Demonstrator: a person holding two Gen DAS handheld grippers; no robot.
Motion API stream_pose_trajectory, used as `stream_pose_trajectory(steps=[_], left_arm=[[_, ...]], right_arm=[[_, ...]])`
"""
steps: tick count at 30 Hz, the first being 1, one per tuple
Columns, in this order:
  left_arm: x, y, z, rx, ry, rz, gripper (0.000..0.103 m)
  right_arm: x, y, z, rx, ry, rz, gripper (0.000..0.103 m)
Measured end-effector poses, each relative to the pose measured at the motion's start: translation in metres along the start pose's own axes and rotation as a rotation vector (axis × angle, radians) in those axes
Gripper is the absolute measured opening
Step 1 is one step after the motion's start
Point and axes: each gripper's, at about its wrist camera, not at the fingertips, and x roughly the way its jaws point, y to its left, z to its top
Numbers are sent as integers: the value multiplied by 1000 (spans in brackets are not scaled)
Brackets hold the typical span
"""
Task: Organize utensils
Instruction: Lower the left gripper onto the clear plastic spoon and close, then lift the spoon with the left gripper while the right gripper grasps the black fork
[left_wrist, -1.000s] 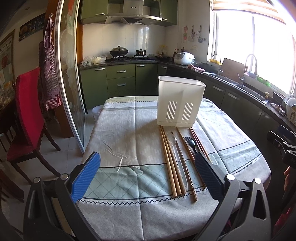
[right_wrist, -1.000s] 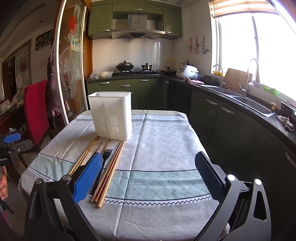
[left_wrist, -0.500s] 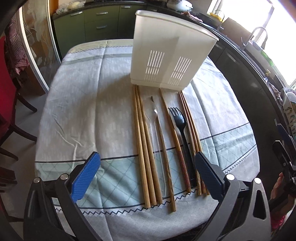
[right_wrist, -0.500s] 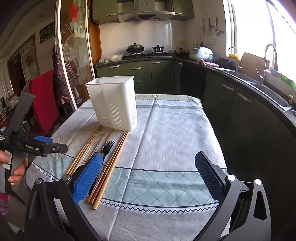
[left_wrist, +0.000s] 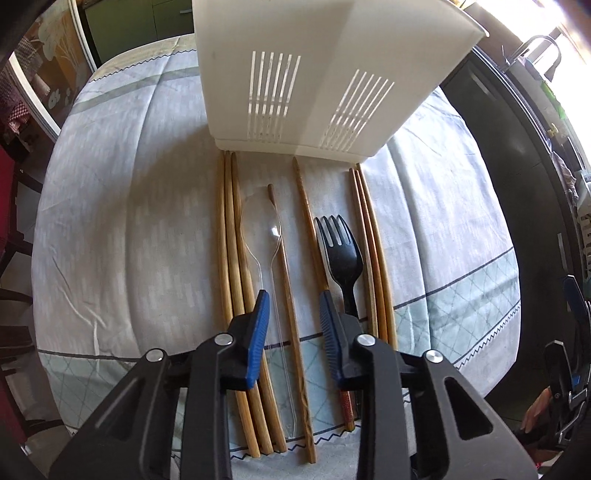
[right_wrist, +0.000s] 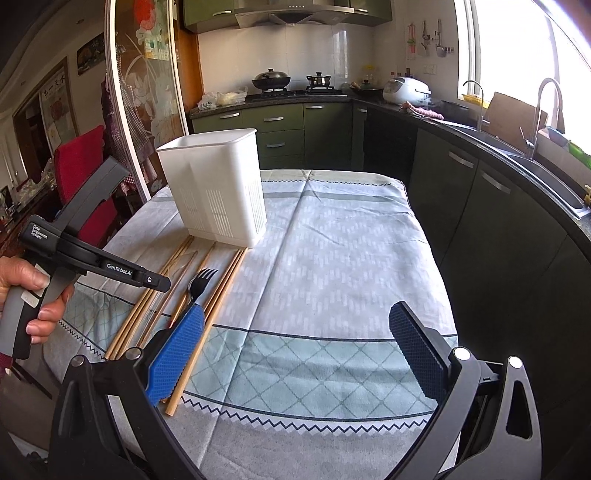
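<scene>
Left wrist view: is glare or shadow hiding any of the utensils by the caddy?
Left wrist view: the clear plastic spoon nearly vanishes against the sunlit cloth; a shadow splits the white caddy; the black fork reads sharply. Right wrist view: the window is blown out; edges bow.

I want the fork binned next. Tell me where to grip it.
Grip the black fork by its narrow handle, from above, jaws across it. It lies flat on the cloth, tines toward the bin, chopsticks tight on both sides.

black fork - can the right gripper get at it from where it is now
Probably yes: the right gripper is open, and the black fork lies uncovered just beyond its left finger, though chopsticks lie close alongside.
</scene>
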Motion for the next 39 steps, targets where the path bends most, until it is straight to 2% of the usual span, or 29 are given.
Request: stream_pose_trajectory(steps=[6,16,20,25,32,36,39], left_arm=[[11,6,15,-15,8,54,18],[32,0,30,-1,26,96,9],[39,-2,34,15,8,116,9],[44,-19,26,70,-57,203,9],[47,-5,28,-12,-71,141,10],[43,-5,26,27,-107,180,9],[41,-2,23,1,-112,150,8]], right_arm=[[1,1,0,-6,-4,8,99],[5,5,2,-24,6,-1,99],[6,6,3,-34,12,-18,99],[8,13,4,-53,18,-29,99],[8,21,5,-78,27,-33,99],[8,20,6,-79,30,-33,99],[6,22,6,-84,34,-30,99]])
